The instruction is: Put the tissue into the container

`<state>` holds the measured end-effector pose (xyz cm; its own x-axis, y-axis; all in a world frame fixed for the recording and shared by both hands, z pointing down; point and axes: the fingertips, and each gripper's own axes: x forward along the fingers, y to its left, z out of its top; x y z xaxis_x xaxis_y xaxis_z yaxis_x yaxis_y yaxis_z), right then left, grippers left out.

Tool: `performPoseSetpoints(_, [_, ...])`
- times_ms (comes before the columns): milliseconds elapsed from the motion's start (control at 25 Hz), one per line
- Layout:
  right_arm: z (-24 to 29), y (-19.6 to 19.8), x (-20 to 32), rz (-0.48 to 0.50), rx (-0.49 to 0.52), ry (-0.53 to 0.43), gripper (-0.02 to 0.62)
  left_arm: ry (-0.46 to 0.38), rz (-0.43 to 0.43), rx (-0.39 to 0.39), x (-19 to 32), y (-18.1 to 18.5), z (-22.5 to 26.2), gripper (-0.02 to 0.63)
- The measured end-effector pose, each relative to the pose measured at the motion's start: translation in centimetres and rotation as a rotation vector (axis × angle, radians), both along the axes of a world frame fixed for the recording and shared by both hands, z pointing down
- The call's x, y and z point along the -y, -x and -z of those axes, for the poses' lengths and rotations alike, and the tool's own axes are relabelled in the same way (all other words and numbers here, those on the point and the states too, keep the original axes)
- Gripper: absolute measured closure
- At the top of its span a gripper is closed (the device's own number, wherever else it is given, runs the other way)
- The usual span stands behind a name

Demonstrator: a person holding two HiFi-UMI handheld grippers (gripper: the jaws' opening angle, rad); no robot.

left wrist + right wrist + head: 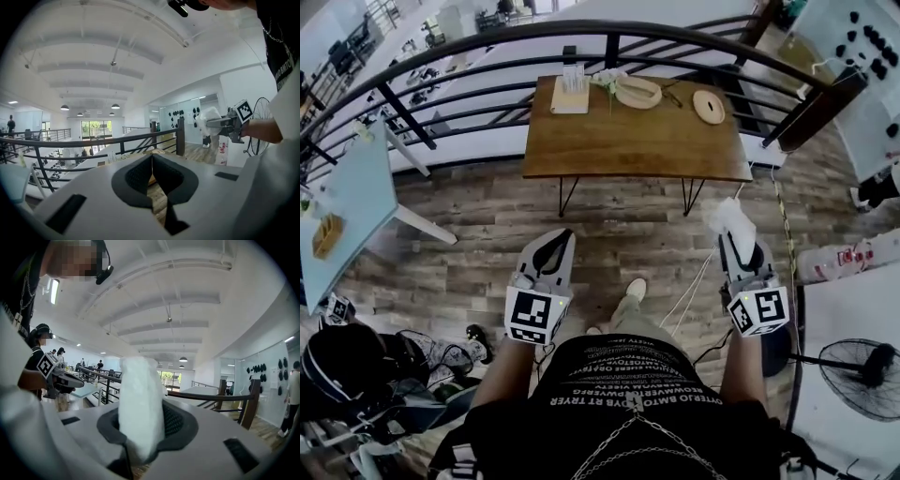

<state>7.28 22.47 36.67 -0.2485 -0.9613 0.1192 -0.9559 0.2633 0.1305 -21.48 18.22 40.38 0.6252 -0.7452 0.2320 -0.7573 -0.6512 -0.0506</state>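
A crumpled white tissue (731, 217) sticks up from my right gripper (741, 251), whose jaws are shut on it. In the right gripper view the tissue (139, 399) fills the gap between the dark pads. My left gripper (551, 246) is held low over the floor, and its pads (140, 176) meet with nothing between them. Both grippers hang in front of the person, well short of the wooden table (637, 145). On the table's far edge stand a small clear container (573, 79), an oval tray (638, 92) and a round wooden disc (709, 106).
A curved black railing (609, 37) runs behind the table. A pale blue table (352, 192) stands at the left and a white surface (853, 328) with a floor fan (867, 367) at the right. Bags (356, 375) lie at the lower left. A cable (698, 281) crosses the plank floor.
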Motion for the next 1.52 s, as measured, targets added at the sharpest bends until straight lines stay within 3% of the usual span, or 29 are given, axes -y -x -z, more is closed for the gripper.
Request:
performPoseSetpoints(280, [-1.4,-3.8,5.0,0.020,-0.003,0.020,0.476,0.028,-0.002,0.045,4.9,-3.7,-0.1,0.577])
performPoseSetpoints(400, [-1.6,-6.1,7.4,0.025,0.015,0.015,0.476,0.042,-0.012,0.007,7.5,-6.3,0.9,0.577])
performPoseSetpoints(680, [-1.4,-11.6,12.2,0.048,0.033,0.011,0.476,0.004,-0.015,0.023,12.8,-13.1,3.2,0.577])
performPoseSetpoints(880, [-1.5,-15.5,15.3,0.067,0.048,0.009,0.476,-0.001,-0.038,-0.057,15.2,-16.8,4.7,0.577])
performPoseSetpoints(1280, [-3.0,-15.7,19.5,0.134,0.062,0.042,0.476,0.005,0.117,0.003,17.9,-14.9,3.3,0.577])
performPoseSetpoints(1520, [-3.2,-15.0,21.8,0.151,0.054,0.053,0.476,-0.032,0.135,0.053,20.4,-14.7,3.2,0.577])
